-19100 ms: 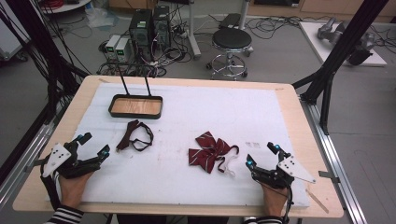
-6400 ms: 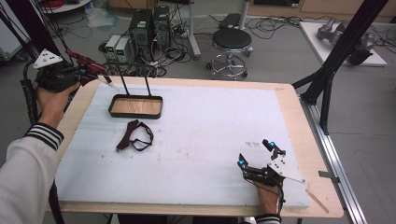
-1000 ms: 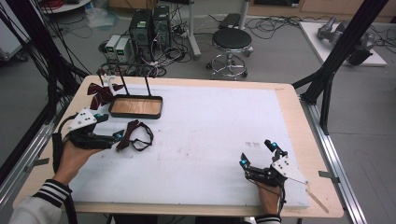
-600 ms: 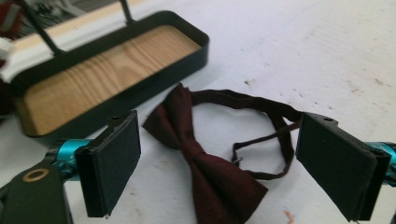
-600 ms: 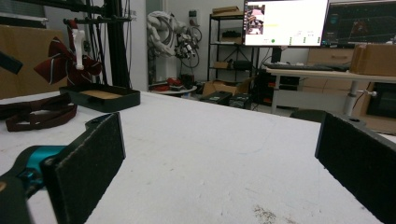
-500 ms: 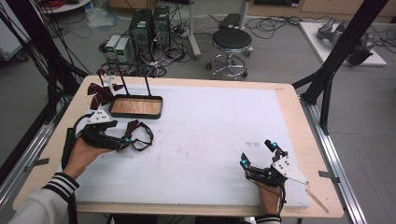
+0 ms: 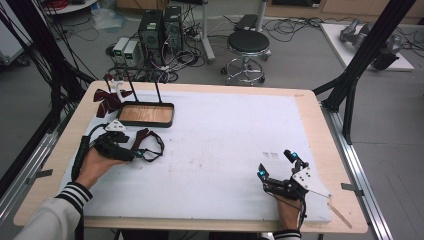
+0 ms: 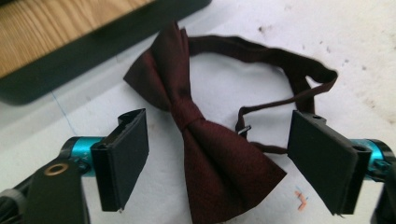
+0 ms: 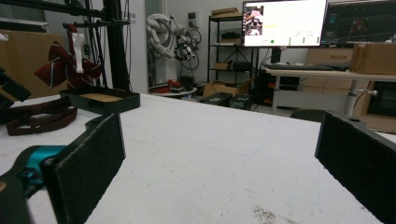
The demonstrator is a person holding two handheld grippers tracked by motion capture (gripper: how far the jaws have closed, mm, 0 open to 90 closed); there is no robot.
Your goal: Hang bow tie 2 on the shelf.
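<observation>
On the white-topped desk, the left hand-held gripper lies low over a dark red bow tie, just in front of a dark tray with a wooden floor. In the left gripper view the bow tie lies flat on the white surface, with its knot and one wing between the two black pads. The pads stand wide apart, one on each side of the cloth, and neither presses on it; the jaws have just been closing a little, with the bow tie between them but not gripped. The tie's thin strap loops away from the knot towards the far side of that view, and the edge of the tray crosses the upper left corner.

At the back left corner of the desk, a second bow tie, red with stripes, hangs on a small rack with two black posts that rise behind the tray. The right gripper view shows it too, above the tray.

The right hand-held gripper rests near the front right of the desk, well apart from the bow tie. Its jaws stand wide open with nothing between them, as the right gripper view shows, where bare white surface lies between the two pads.
</observation>
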